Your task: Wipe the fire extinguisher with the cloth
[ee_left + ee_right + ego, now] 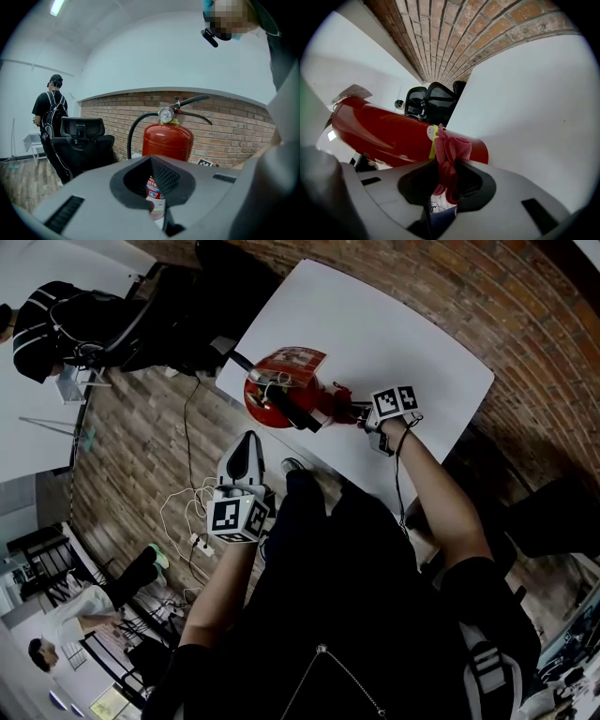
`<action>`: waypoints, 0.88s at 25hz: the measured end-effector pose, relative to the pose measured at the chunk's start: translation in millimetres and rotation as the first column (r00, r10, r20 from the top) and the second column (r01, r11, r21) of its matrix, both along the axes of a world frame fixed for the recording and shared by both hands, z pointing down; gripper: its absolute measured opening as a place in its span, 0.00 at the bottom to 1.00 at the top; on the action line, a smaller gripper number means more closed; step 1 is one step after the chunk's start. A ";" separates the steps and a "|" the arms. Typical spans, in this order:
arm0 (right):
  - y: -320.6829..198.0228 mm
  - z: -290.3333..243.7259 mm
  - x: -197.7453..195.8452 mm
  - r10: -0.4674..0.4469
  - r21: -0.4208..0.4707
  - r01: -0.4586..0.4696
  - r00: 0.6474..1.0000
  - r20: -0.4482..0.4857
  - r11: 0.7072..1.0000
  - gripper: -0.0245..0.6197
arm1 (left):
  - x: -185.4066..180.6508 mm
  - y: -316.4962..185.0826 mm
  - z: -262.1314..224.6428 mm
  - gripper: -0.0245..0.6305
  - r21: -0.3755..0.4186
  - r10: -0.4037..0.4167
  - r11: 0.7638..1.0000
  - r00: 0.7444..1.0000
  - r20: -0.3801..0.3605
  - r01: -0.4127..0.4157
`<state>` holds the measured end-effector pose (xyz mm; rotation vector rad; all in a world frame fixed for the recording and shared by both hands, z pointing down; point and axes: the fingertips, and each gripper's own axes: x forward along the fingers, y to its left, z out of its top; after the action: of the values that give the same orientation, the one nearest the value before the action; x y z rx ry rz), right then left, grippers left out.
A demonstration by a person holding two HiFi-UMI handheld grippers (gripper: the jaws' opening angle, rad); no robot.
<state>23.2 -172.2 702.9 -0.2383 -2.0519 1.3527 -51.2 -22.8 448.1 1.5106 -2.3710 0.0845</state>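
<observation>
My right gripper [447,180] is clamped on the pink-red cloth [447,154], a fold bunched between its jaws and pressed against the red body of the fire extinguisher [379,136]. Only this gripper's view shows that contact. From the head view I see the fire extinguisher [277,399] standing near the edge of the white table [403,343], the cloth [339,395] at its side and the right gripper [361,413] behind it. My left gripper [248,442] hangs off the table, over the wooden floor [131,446], jaws drawn together on nothing. The left gripper [157,197] view alone shows the extinguisher upright from the side, with its pressure gauge [166,114], black hose [133,129] and the brick wall [234,136] behind.
</observation>
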 end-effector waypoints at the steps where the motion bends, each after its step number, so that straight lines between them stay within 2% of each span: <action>1: 0.3 -4.8 0.3 -0.003 0.000 0.003 1.000 0.006 1.000 0.20 | 0.2 -0.6 -0.4 0.08 0.001 0.001 1.000 1.000 0.000 -0.001; 10: 1.7 -40.0 1.5 -0.025 0.010 0.025 0.999 0.045 1.000 0.20 | 3.5 -6.0 -2.6 0.08 0.012 0.003 1.000 1.000 0.003 -0.003; 22: 3.4 -83.6 4.4 0.005 -0.056 0.002 0.993 0.118 0.998 0.20 | 7.6 -10.1 -4.4 0.08 0.023 0.006 1.000 1.000 0.000 -0.006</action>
<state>27.6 -168.8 619.2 -0.3488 -2.1126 1.4289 -43.6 -32.9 443.6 1.5281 -2.3754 0.0588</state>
